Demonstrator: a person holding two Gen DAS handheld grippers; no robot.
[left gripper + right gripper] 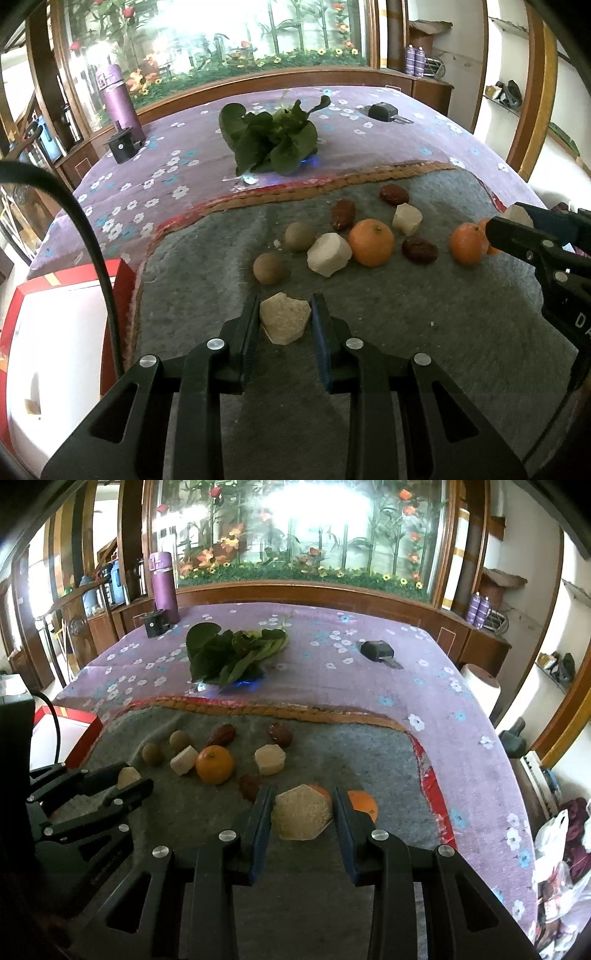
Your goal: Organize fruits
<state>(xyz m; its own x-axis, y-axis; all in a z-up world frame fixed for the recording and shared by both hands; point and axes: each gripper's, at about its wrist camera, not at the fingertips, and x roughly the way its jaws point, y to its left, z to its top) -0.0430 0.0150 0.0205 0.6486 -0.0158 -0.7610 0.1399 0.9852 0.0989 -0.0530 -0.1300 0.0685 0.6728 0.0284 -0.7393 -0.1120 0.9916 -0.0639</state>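
Both tools are clamped on pale cut chunks, and each chunk sits nearest its own camera: the left tool (284,321) grips a pale chunk (283,322) above the grey mat (424,332), and the right tool (303,814) pinches a hexagonal chunk (302,812) between its blue pads. From the left, a red-edged white box (55,350) sits just beside the mat's edge, and it looks like the likely place for sorted pieces, though that is only a guess. On the mat lie two round brown fruits (269,268), another white chunk (328,254), an orange (371,242), three dark red dates (419,250), a further chunk (407,219) and a second orange (467,243) beside the right tool. Leafy greens (273,142) rest farther back on the flowered cloth of the counter (166,177). To do this step well, hold both grips steady, carry the chunks clear above the loose fruit so nothing rolls, move one tool at a time to avoid a clash, and loosen each grip only once its piece rests on something.
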